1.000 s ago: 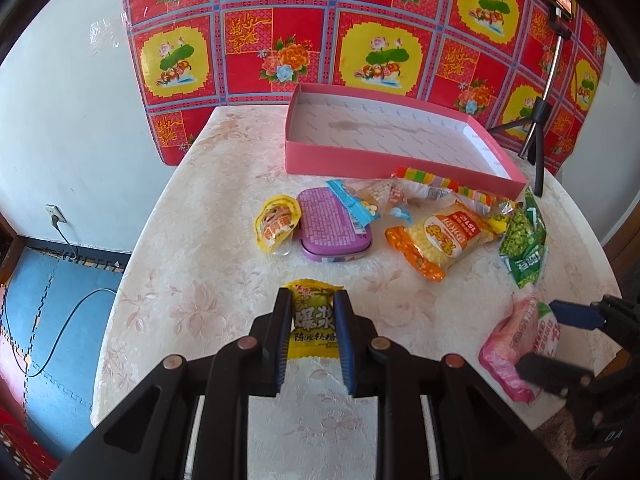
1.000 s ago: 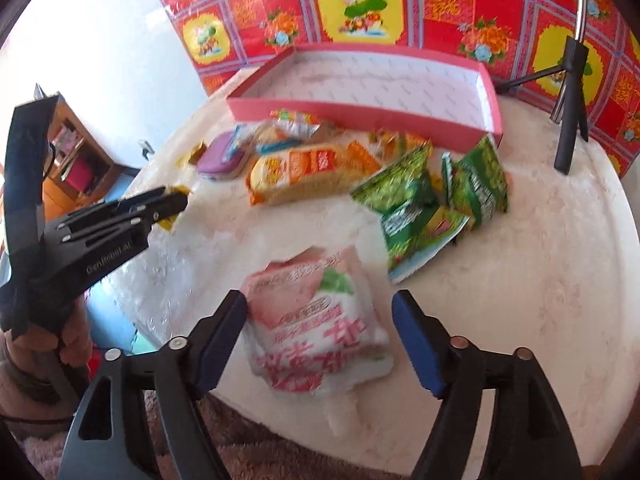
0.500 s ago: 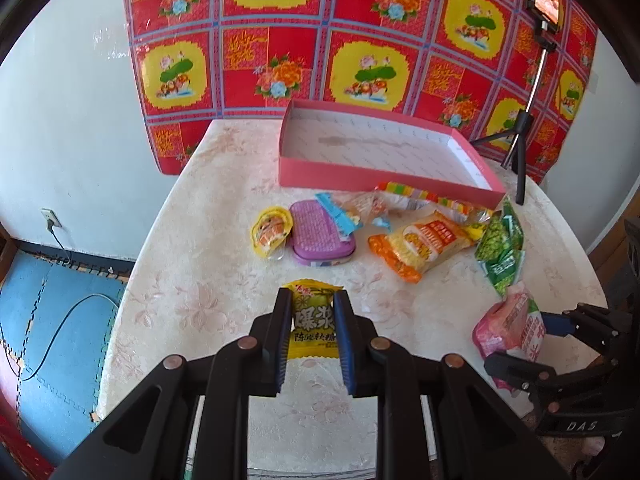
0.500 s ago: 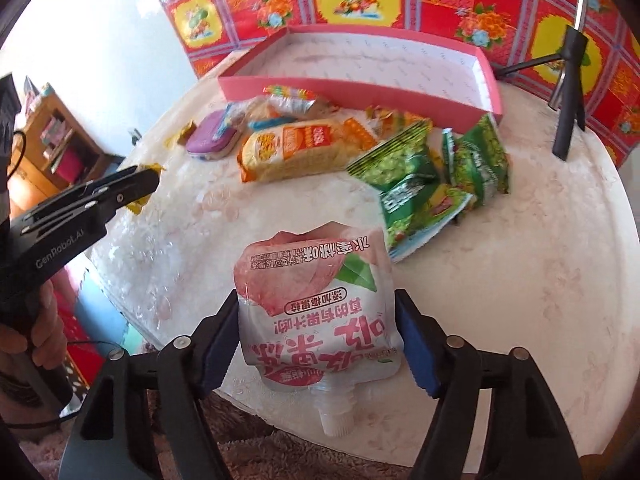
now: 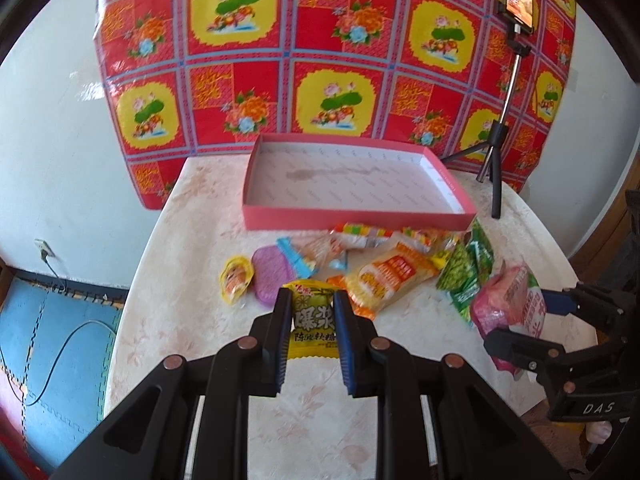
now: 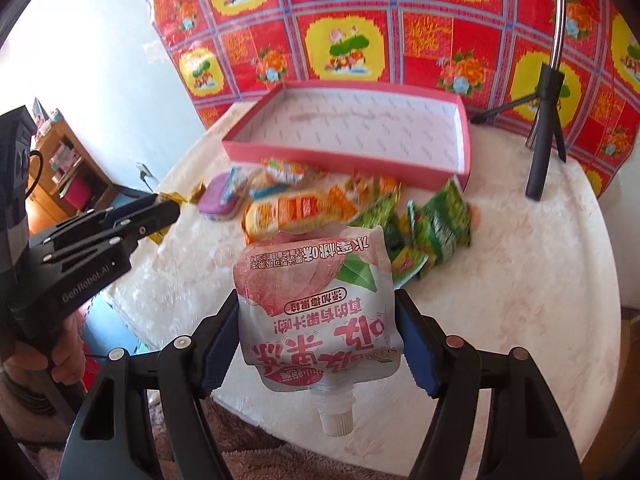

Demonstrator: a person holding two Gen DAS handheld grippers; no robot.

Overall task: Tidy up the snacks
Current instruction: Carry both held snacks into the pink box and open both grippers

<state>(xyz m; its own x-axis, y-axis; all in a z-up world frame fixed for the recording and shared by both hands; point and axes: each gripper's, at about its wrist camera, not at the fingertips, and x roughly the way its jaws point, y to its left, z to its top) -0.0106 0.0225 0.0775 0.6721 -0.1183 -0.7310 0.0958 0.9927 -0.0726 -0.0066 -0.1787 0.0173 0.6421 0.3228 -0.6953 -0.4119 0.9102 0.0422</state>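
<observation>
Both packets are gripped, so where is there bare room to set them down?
The pink box is bare across its whole floor. The table is bare right of the green packets, before the tripod. Crowded: the snack pile along the box's front wall.

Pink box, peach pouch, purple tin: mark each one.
pink box (image 5: 360, 218), left wrist view, on its near wall.
peach pouch (image 6: 316, 304), right wrist view, middle of its printed front.
purple tin (image 5: 269, 270), left wrist view, on its lid.
</observation>
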